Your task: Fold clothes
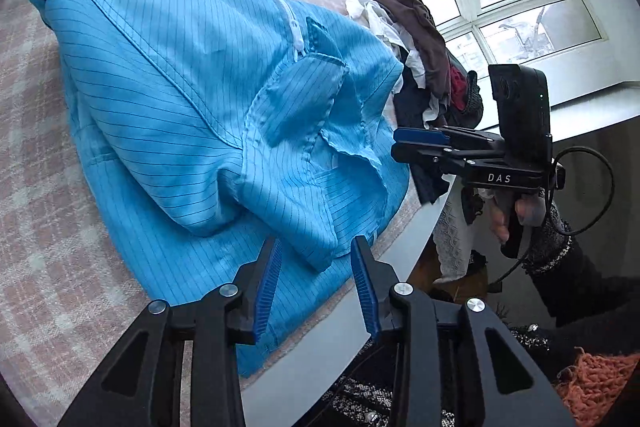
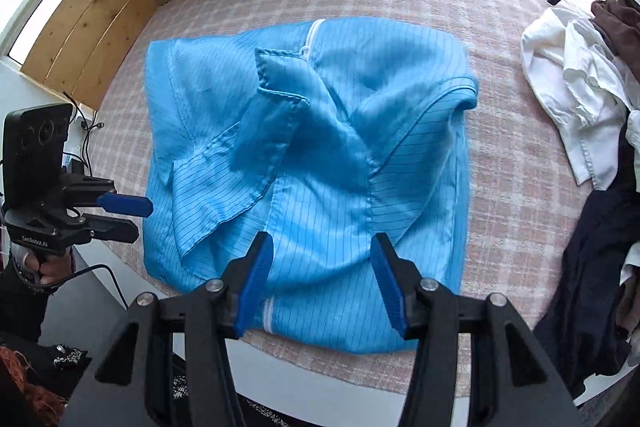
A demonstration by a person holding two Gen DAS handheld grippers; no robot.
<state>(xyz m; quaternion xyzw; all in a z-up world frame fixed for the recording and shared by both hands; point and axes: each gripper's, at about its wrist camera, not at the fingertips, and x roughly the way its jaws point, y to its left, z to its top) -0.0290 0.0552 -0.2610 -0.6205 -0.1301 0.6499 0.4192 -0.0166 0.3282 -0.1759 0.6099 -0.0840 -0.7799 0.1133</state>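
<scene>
Your left gripper [image 1: 316, 283] has its blue fingers [image 1: 267, 291] spread, nothing pinched between them, hanging over the near hem of the blue striped garment [image 1: 192, 99]. Your right gripper [image 2: 322, 283] also has its fingers [image 2: 253, 287] spread and empty, over the garment's near edge by the white zipper [image 2: 267, 311]. The garment lies partly folded on the pink checked table [image 2: 520, 187], its collar [image 2: 276, 95] turned up at the middle. Well apart, at the table's far side, sits a pile of clothes [image 2: 580, 99], white, brown and dark.
</scene>
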